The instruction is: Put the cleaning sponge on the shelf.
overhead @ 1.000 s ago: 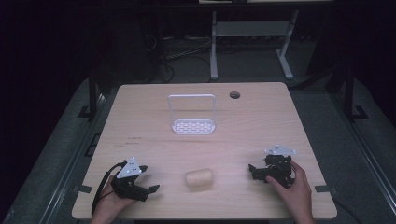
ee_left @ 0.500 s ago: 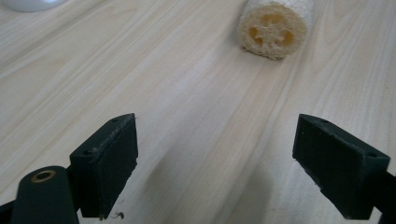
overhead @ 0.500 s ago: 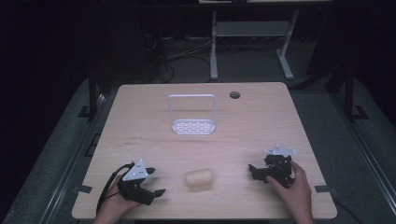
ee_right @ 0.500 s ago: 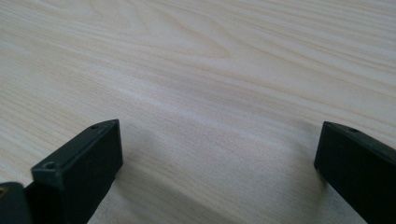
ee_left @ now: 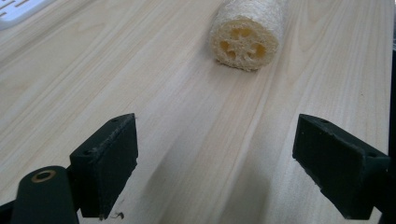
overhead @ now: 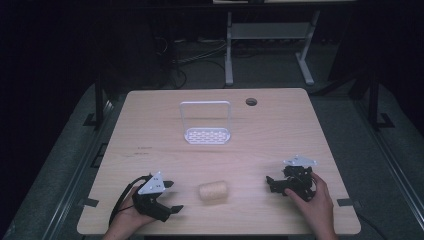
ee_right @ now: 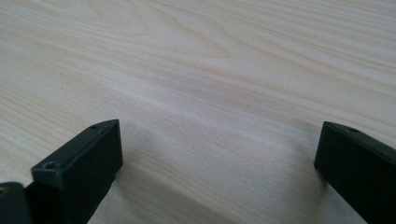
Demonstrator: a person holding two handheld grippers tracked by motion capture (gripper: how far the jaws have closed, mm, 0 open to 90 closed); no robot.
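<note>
At the near edge of the table (overhead: 150, 130), on the person's left, the left gripper (overhead: 172, 196) lies low over the wood, held in a hand that comes in from the bottom of the high view. Its jaws are spread wide and grip nothing; they point toward the middle of the table. In the left gripper view the two black jaws stand far apart with bare wood between them, and the loofah piece (ee_left: 246, 29) lies ahead of them, clear of both, its cut end with the round holes turned toward the camera.

In the high view the loofah piece (overhead: 213, 191) rests on its side on the tabletop, near the front edge, between the two grippers and closer to the left one. Nothing touches it.

On the person's right, the right gripper (overhead: 270, 183) sits just above or on the table, held in the right hand (overhead: 312, 200), well apart from the loofah. In the high view its tips are small and dark, so their gap is hard to read there, but the right gripper view shows the jaws spread wide over bare wood.

Farther back, near the table's middle, a white rack (overhead: 206, 123) stands upright with a perforated base and a tall wire frame. Beyond it, toward the far edge, a round cable hole (overhead: 251, 102) is set in the tabletop.
</note>
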